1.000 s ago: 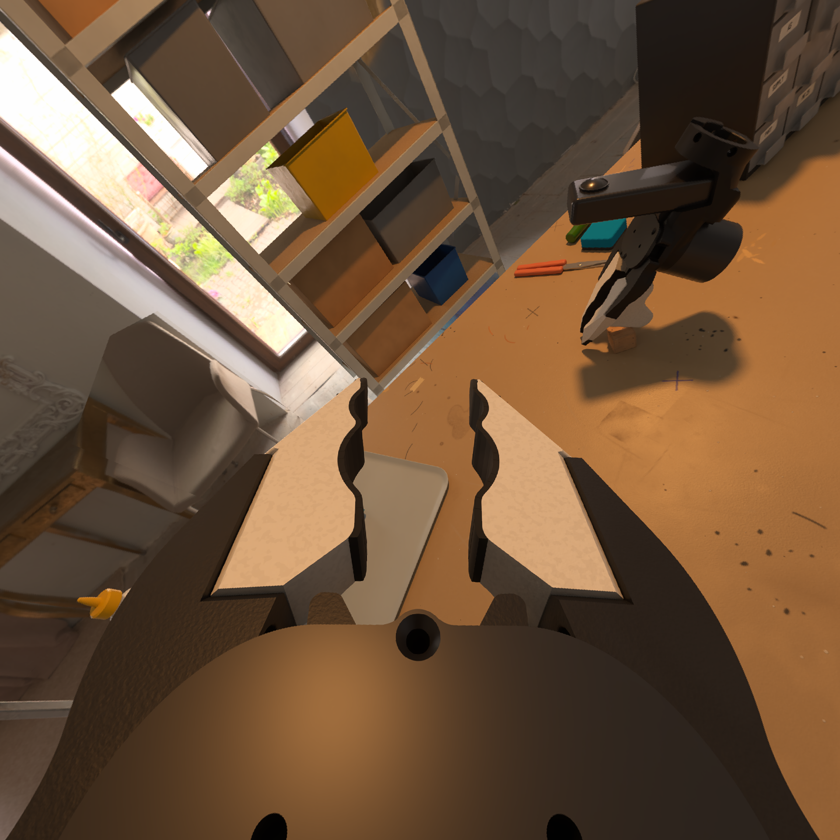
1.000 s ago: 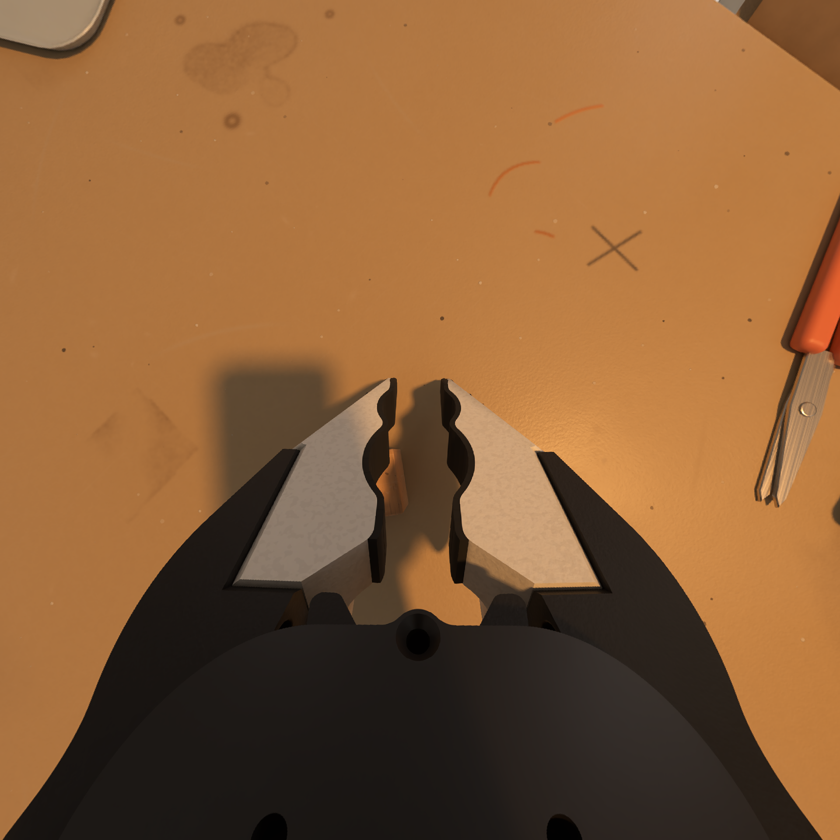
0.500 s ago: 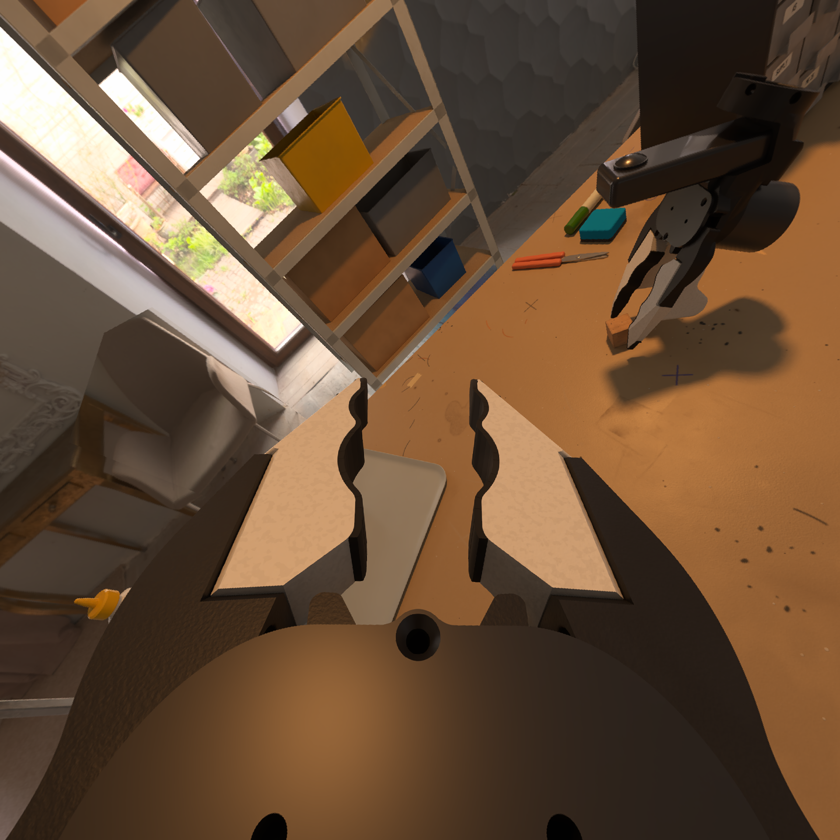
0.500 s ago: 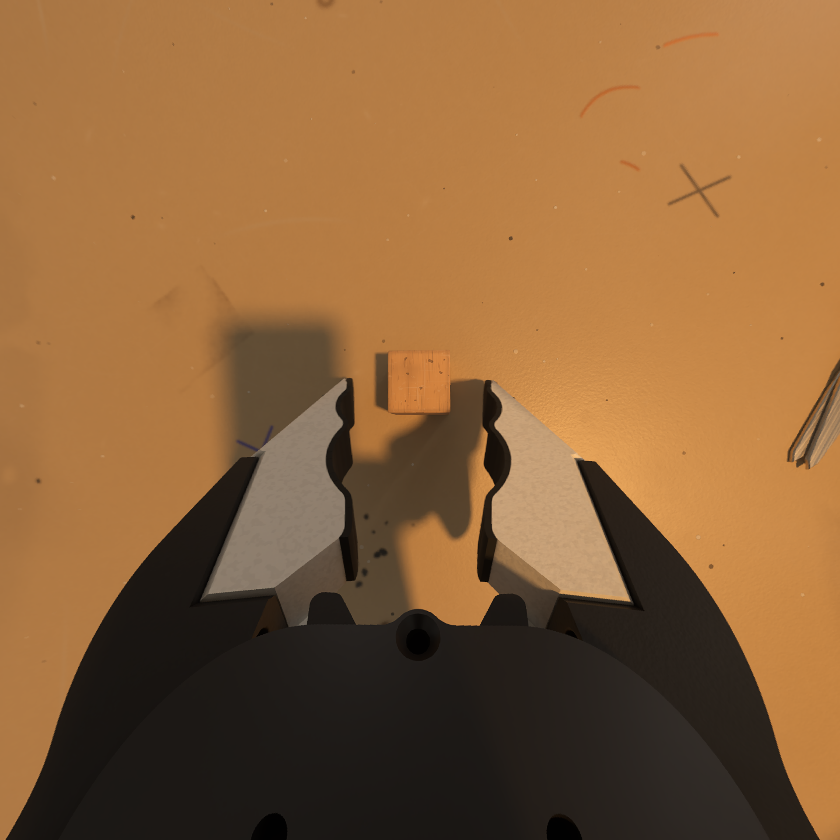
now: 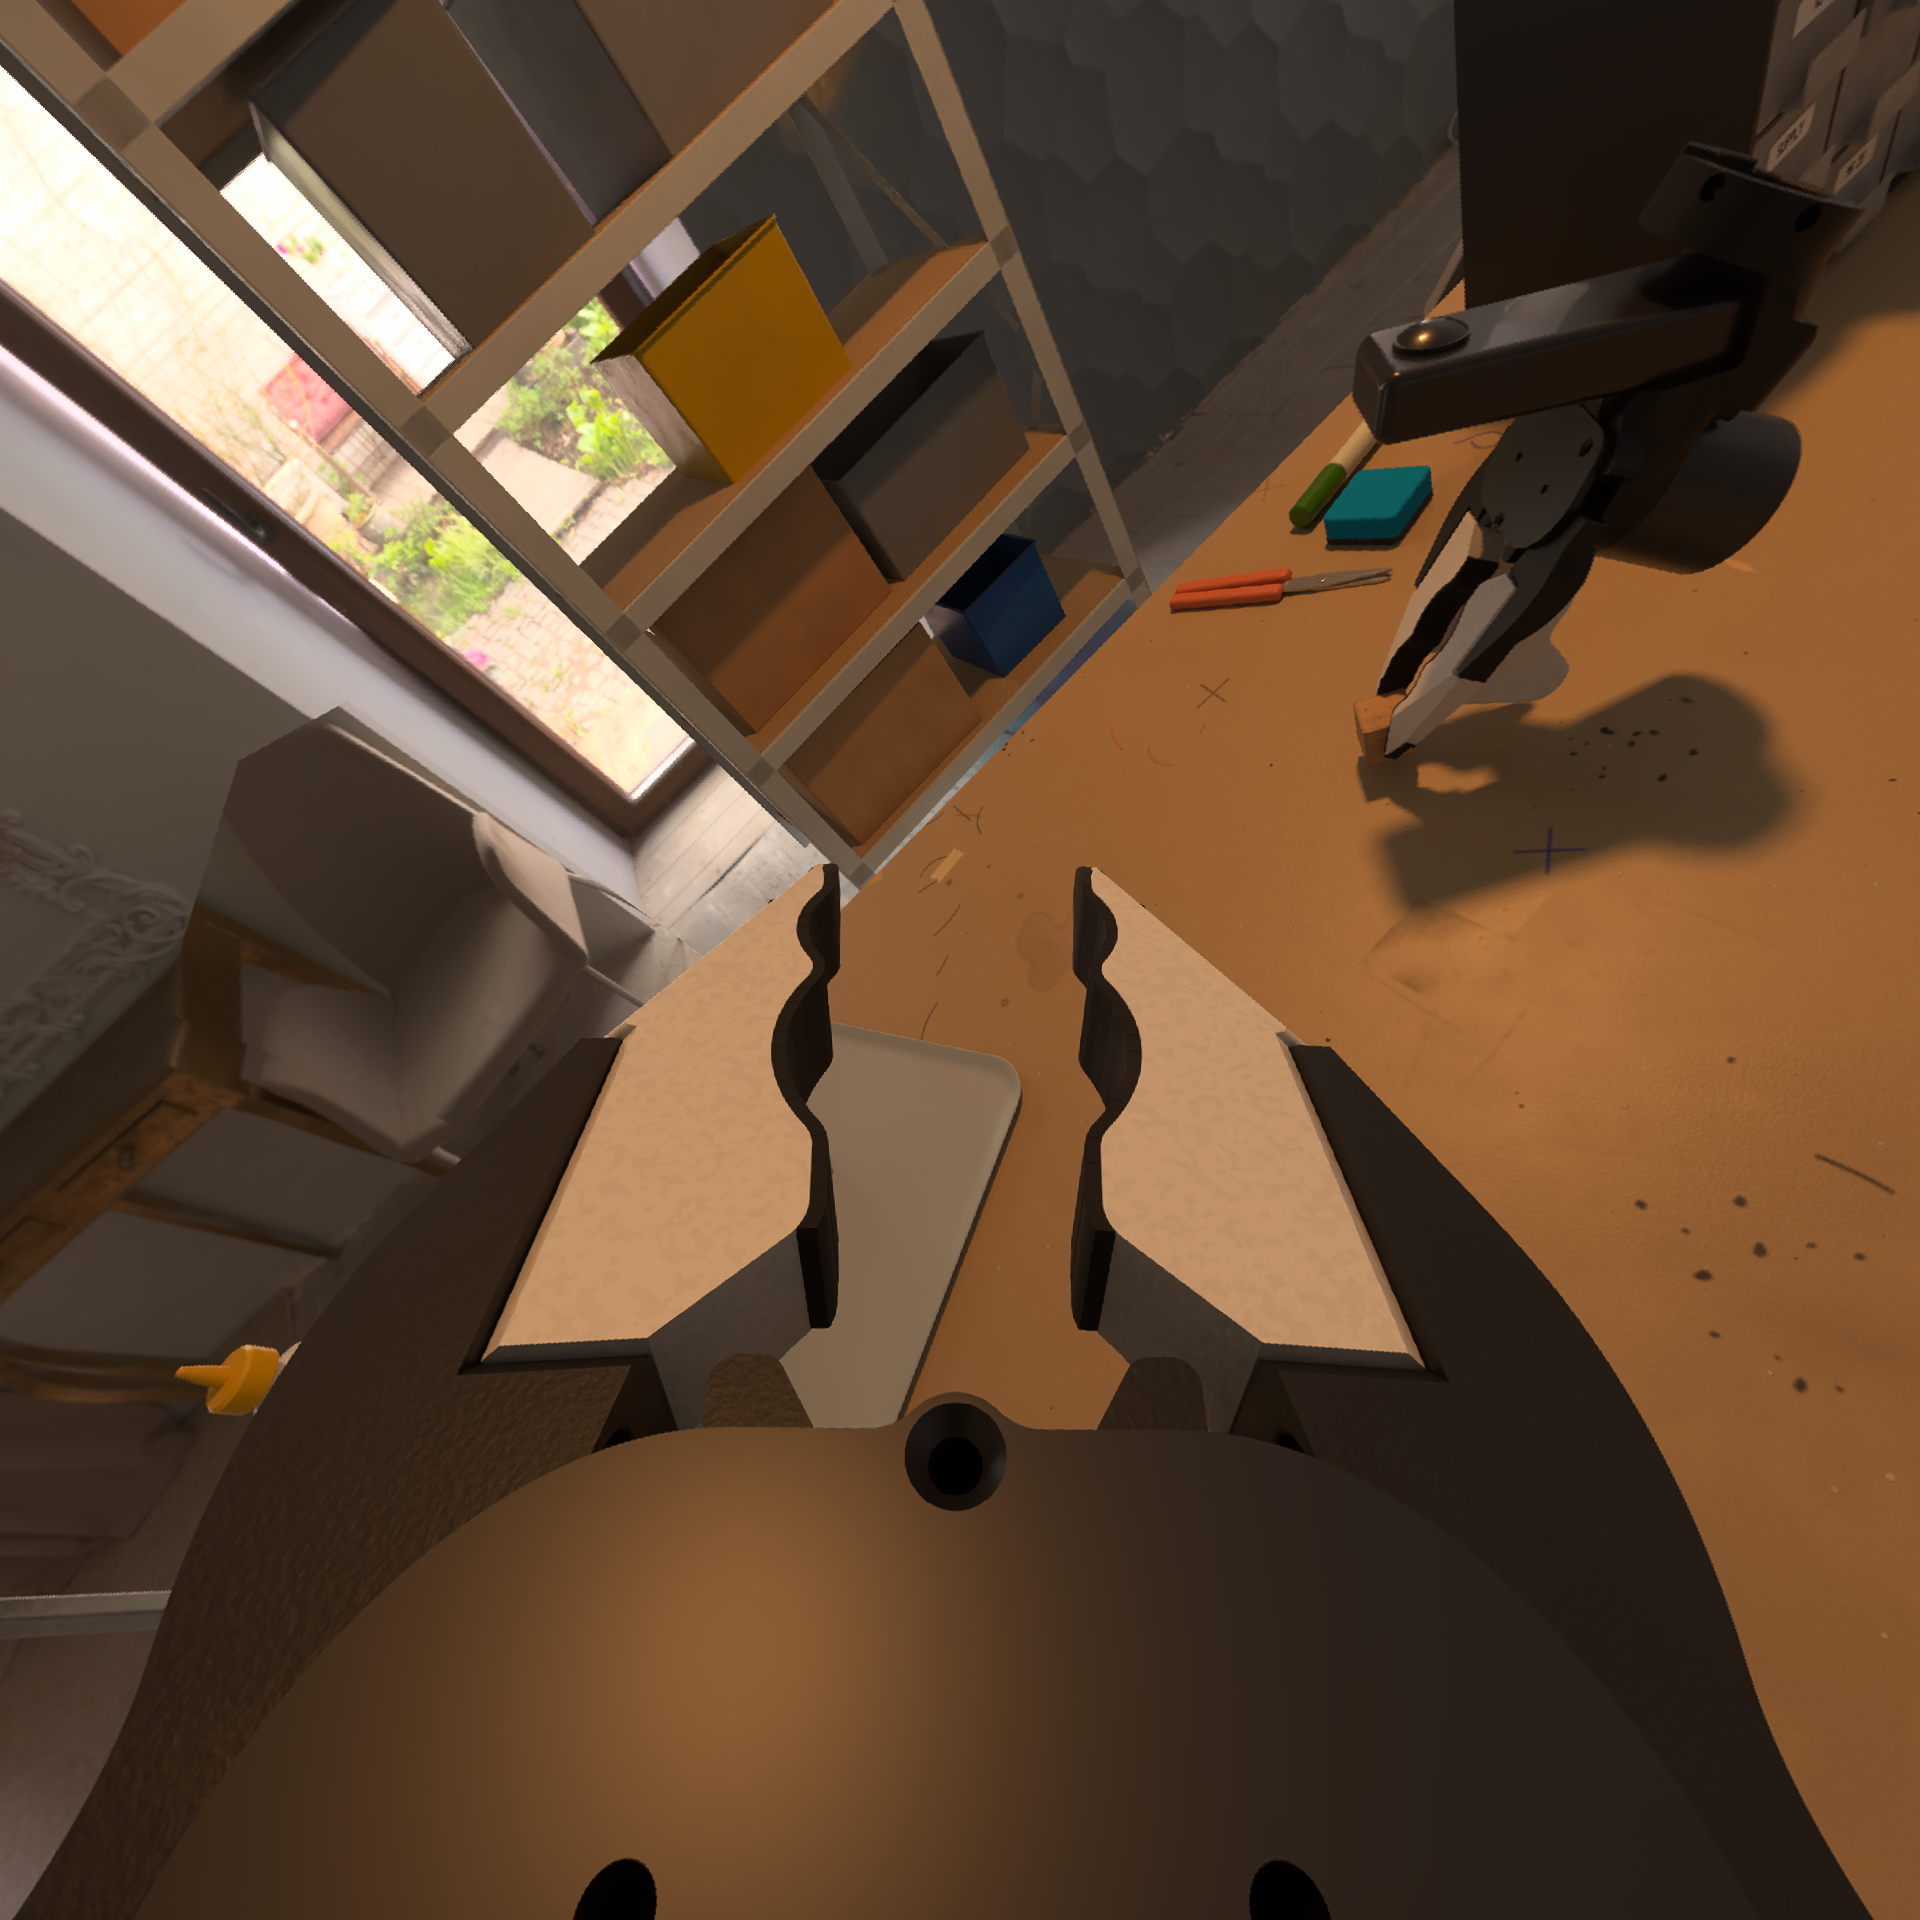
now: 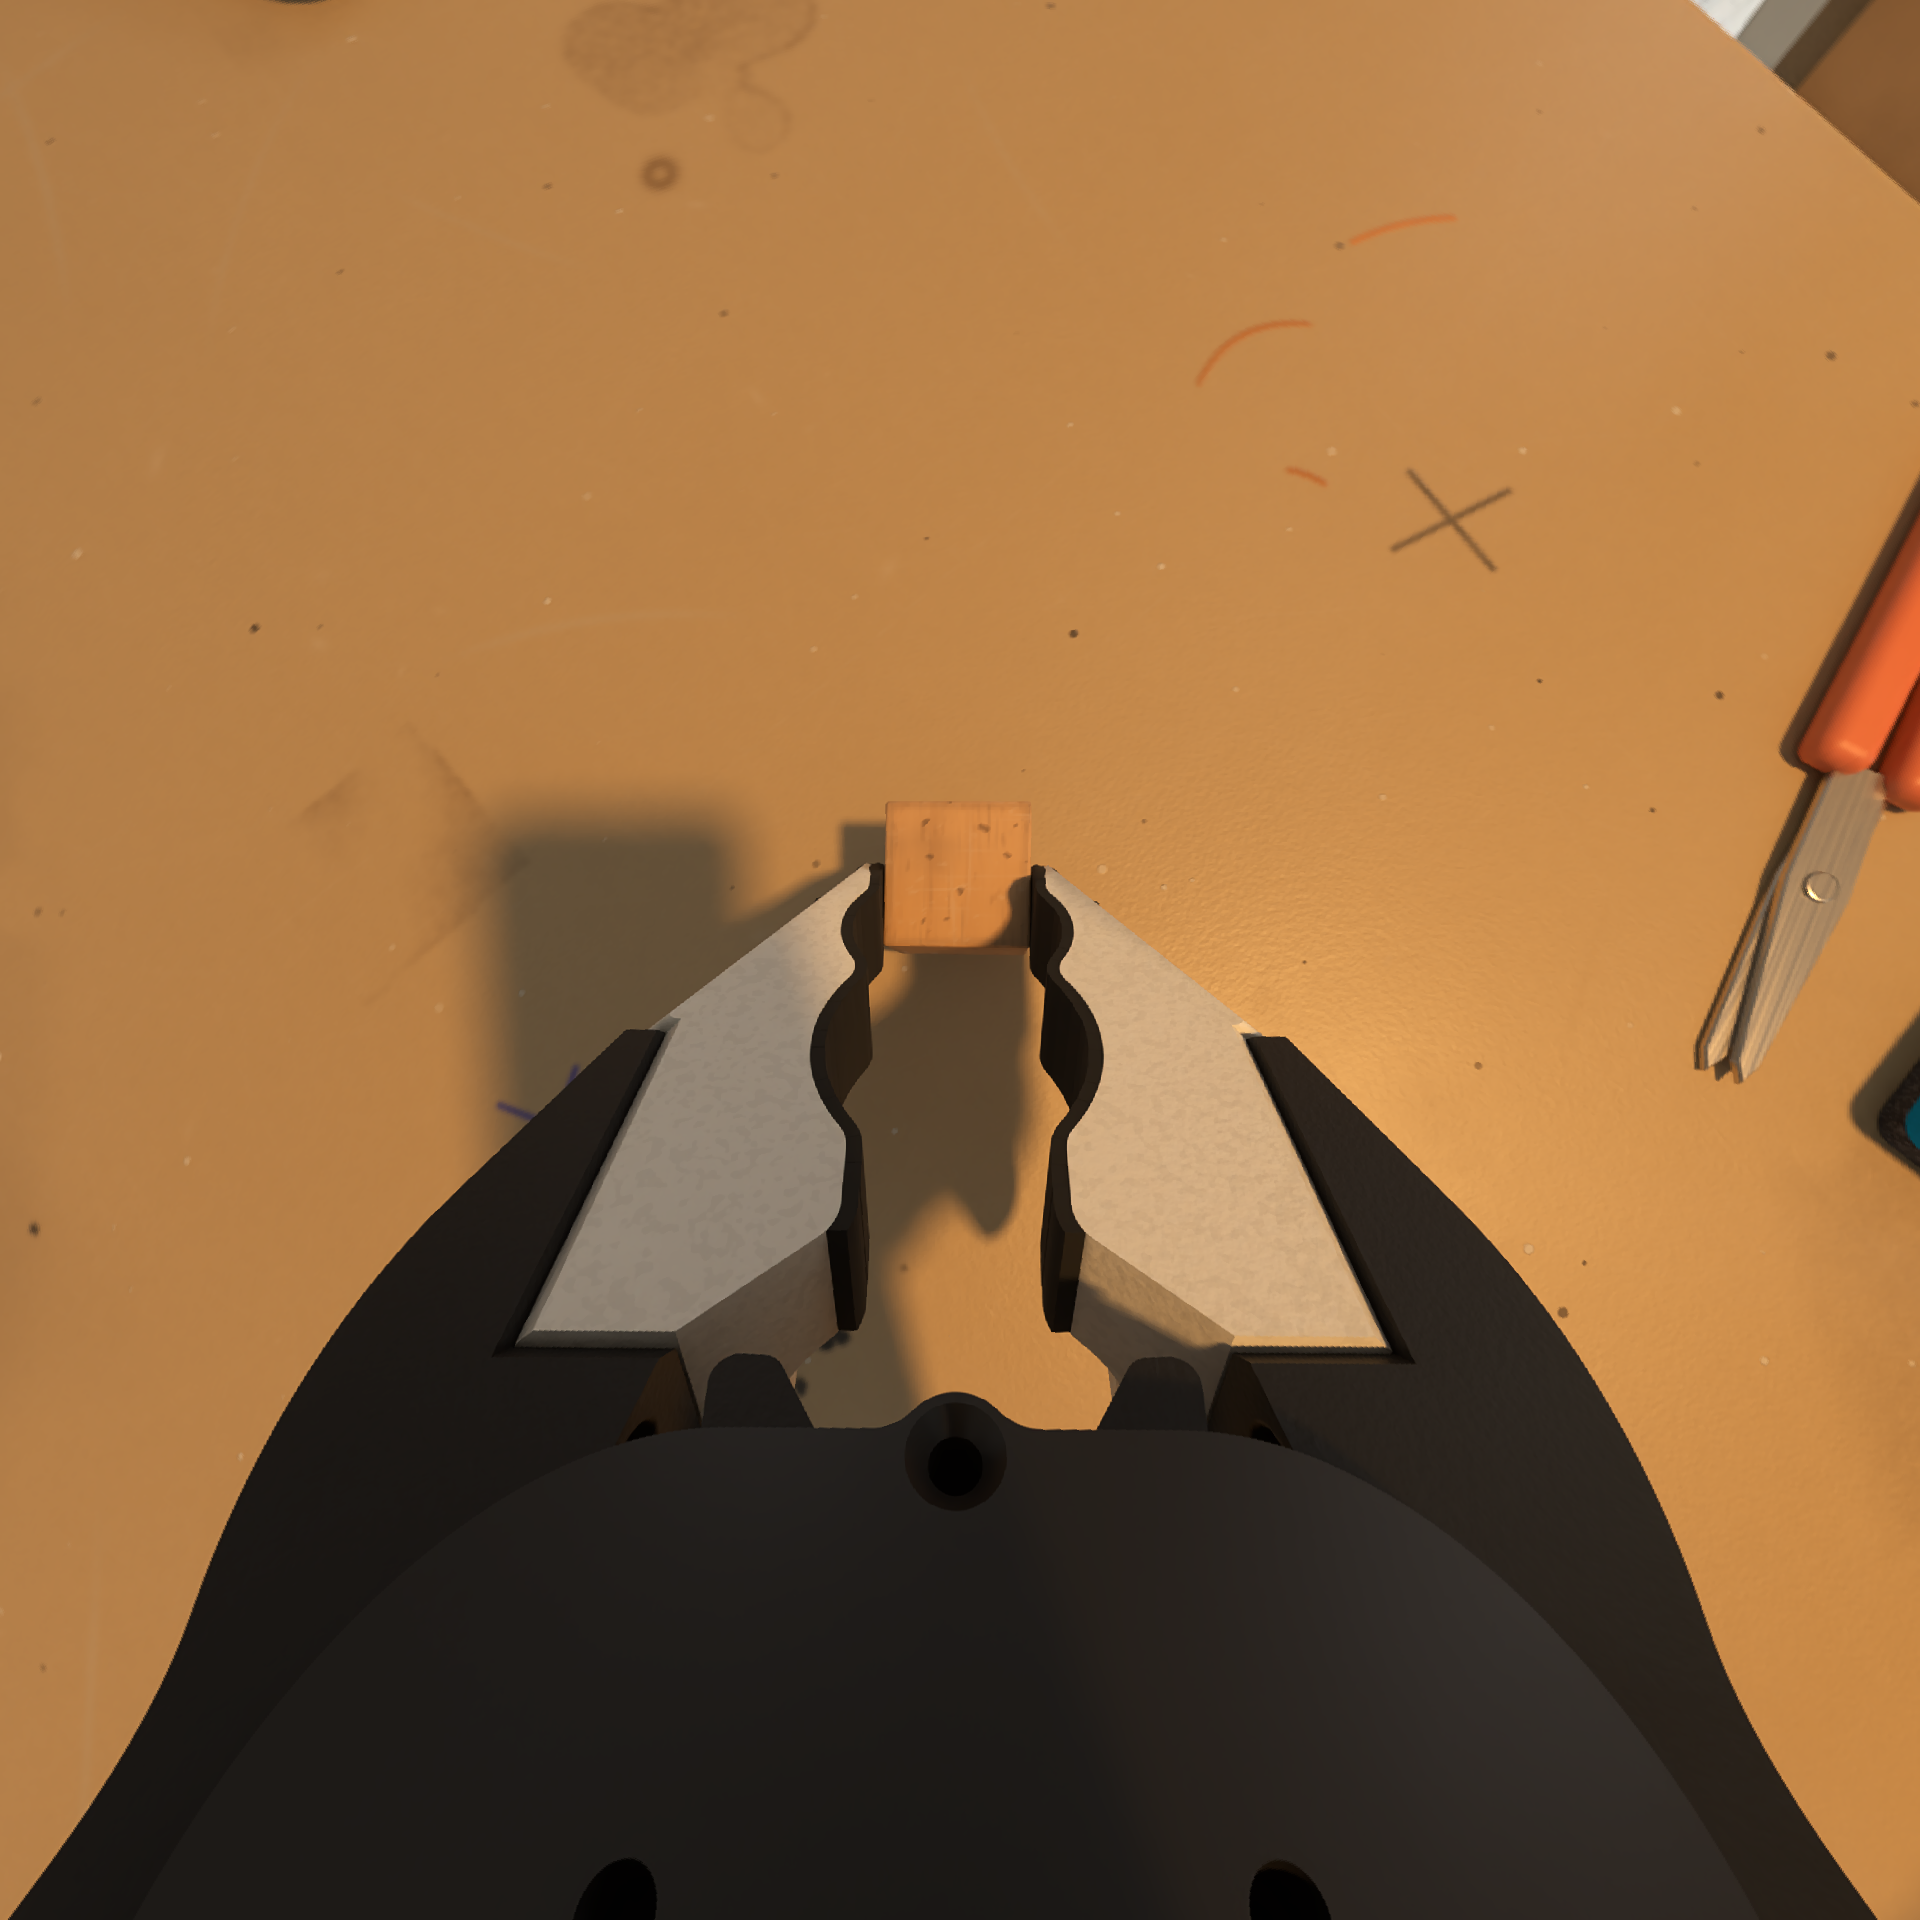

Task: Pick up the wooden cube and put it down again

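Note:
The wooden cube [image 6: 956, 878] is small and light brown and sits between the fingertips of my right gripper [image 6: 954, 883]. Both tips touch its sides, so the gripper is shut on it. In the left wrist view the cube [image 5: 1374, 720] shows at the tips of the right gripper [image 5: 1392, 727], at or just above the orange-brown table [image 5: 1558, 1091]; I cannot tell which. My left gripper [image 5: 954, 894] is open and empty, near the table's left edge, far from the cube.
A white tray [image 5: 935, 1143] lies under my left gripper. Orange-handled scissors [image 6: 1829, 831] lie right of the cube, with a teal block [image 5: 1377, 504] and a green marker [image 5: 1325, 488] beyond. A shelf with boxes [image 5: 727, 343] stands past the table edge.
My right gripper opened and drew back from the cube, then moved forward and closed its tips on the cube's sides. My left gripper has not moved.

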Tool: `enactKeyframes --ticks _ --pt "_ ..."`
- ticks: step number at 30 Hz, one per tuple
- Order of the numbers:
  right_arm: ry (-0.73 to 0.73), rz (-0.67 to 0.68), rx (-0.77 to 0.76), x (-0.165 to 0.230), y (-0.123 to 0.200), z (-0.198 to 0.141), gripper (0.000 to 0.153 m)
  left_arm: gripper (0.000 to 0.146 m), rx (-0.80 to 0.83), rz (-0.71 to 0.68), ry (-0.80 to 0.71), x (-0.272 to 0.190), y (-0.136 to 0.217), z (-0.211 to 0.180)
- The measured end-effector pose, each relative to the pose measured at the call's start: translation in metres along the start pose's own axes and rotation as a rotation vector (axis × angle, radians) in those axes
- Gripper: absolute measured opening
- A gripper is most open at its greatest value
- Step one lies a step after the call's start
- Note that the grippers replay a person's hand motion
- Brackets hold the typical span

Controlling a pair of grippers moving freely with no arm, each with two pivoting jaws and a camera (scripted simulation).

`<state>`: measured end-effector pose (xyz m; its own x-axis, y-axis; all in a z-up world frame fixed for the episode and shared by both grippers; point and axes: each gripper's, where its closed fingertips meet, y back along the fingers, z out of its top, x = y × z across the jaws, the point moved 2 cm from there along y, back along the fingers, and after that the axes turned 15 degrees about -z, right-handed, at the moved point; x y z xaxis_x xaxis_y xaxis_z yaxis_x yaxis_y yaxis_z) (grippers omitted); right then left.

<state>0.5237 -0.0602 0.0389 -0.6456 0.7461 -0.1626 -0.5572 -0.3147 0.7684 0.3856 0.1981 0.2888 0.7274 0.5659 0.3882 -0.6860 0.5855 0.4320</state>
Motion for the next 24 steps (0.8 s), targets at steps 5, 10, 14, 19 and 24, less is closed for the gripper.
enactKeyframes --ticks 5,10,14,19,24 --pt "-0.043 -0.034 0.061 -0.003 -0.009 -0.001 0.027 0.045 0.002 0.001 0.001 0.000 0.000 0.000" --pt "-0.088 -0.054 0.092 -0.003 -0.012 0.001 0.027 0.045 0.007 -0.005 -0.003 -0.001 -0.003 0.000" --pt "-0.075 -0.082 0.118 0.000 -0.012 0.003 0.027 0.045 0.011 -0.009 -0.005 -0.002 -0.005 0.000" --pt "-0.063 -0.123 0.164 0.001 -0.012 0.003 0.027 0.045 0.013 -0.011 -0.006 -0.003 -0.006 0.000" --pt "-0.064 -0.133 0.180 0.002 -0.011 0.002 0.027 0.045 0.013 -0.014 -0.006 -0.003 -0.006 0.000"
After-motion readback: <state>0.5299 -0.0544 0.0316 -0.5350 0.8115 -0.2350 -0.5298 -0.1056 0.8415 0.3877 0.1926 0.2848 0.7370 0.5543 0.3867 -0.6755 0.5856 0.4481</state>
